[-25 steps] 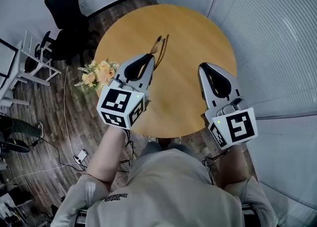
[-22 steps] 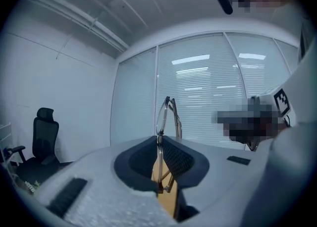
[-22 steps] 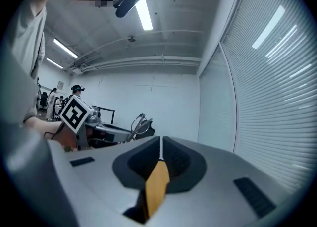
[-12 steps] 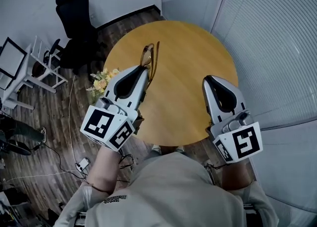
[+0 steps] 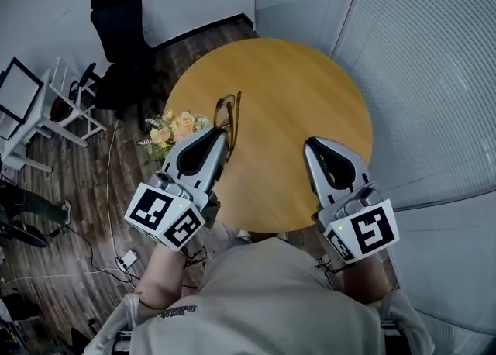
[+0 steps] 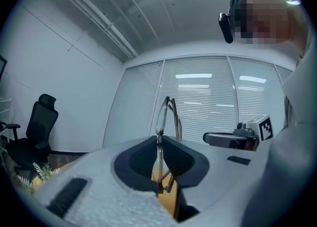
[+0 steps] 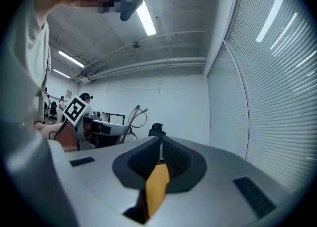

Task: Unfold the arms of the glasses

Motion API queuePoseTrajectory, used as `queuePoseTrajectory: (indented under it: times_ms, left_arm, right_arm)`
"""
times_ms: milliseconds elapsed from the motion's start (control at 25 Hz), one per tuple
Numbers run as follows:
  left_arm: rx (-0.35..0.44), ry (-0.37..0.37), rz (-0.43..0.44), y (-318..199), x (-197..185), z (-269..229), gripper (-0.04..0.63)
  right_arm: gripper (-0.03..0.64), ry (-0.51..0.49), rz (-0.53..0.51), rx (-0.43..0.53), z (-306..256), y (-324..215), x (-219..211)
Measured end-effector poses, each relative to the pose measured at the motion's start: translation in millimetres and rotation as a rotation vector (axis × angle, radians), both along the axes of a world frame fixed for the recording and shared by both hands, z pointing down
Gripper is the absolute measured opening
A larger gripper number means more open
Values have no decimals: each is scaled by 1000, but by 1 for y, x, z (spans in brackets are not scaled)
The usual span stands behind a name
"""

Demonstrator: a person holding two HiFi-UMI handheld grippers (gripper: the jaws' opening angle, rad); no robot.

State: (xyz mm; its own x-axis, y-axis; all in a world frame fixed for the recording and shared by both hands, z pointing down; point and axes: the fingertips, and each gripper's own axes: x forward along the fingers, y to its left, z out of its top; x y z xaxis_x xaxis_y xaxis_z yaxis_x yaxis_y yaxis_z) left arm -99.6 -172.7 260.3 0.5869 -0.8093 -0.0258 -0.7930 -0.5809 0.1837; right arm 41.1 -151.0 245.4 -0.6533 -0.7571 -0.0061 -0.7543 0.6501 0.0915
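Glasses drawn nearer, protruding beyond left claw clamped on them, right claw closed, empty.

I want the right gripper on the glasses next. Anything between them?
Nothing visible. The glasses stick out of the left gripper's shut jaws; only open space above the table separates them from the right gripper.

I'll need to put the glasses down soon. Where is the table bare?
Nearly the whole round table is bare: the far half toward the blinds, and the middle between the left gripper and right gripper. Only the left edge is crowded: the glasses held in the left jaws, with flowers just beyond the rim.
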Motion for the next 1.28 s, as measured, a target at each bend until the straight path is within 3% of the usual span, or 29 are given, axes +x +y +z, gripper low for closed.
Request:
queuePoseTrajectory:
  times_ms: [600,960,1280]
  left_arm:
    - [-99,-20,-3,5,-4,45,48]
    - [-102,-22,18,7,0,42,48]
    - [-96,-49,58,4,13,44,48]
  right_arm:
    - [37,27,-3,-82,33,6,-2]
    - [37,-1,-34,-114,31,4,-8]
    - [38,-21,-108,-47,-4,-16,-25]
